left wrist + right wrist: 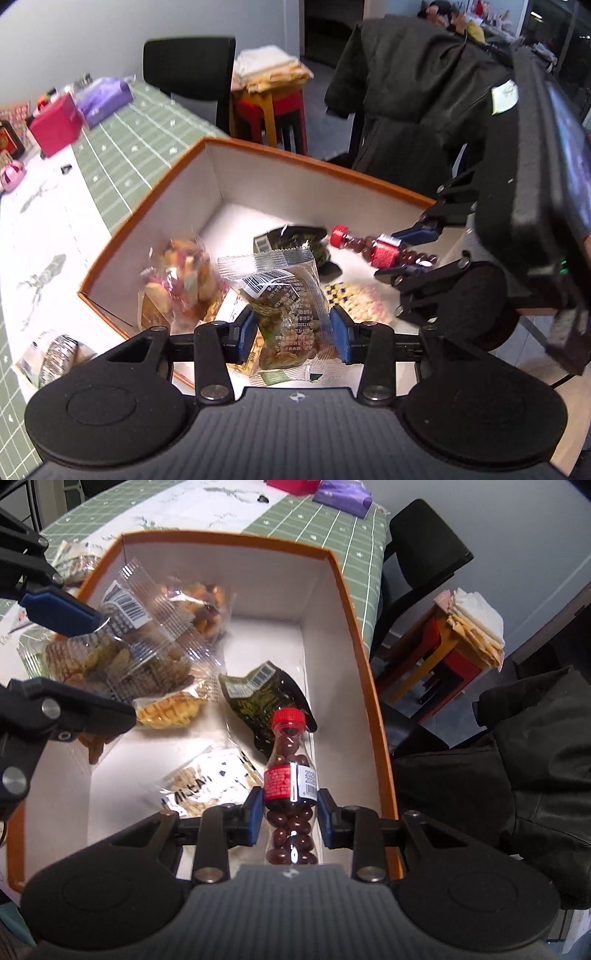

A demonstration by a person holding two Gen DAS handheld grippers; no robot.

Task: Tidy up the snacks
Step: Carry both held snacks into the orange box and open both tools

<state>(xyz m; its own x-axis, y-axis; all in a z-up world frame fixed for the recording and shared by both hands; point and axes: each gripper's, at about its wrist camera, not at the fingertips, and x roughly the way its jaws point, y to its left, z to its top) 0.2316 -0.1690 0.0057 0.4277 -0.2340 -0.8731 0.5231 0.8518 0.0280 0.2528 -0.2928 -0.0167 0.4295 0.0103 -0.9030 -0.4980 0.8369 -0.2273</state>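
My left gripper (293, 332) is shut on a clear snack packet (286, 295) with a barcode, held over the orange-rimmed white box (295, 158). In the right wrist view the same packet (144, 642) hangs between the left gripper's (110, 664) blue pads at the box's left side. My right gripper (288, 812) is shut on a small red-capped bottle of chocolate balls (290, 775), low inside the box (351, 602) near its right wall; the bottle (376, 247) also shows in the left wrist view, with the right gripper (402, 251) on it. Inside lie a dark green pouch (258, 698), a cracker packet (207, 782) and a waffle packet (170, 709).
The box sits on a green-checked tablecloth (122, 147). Another snack packet (51, 354) lies outside the box's left side. A pink box (55, 125) and a purple packet (103, 96) lie farther back. A black chair (192, 81), a red stool with folded cloth (273, 81) and a dark coat (417, 96) stand beyond.
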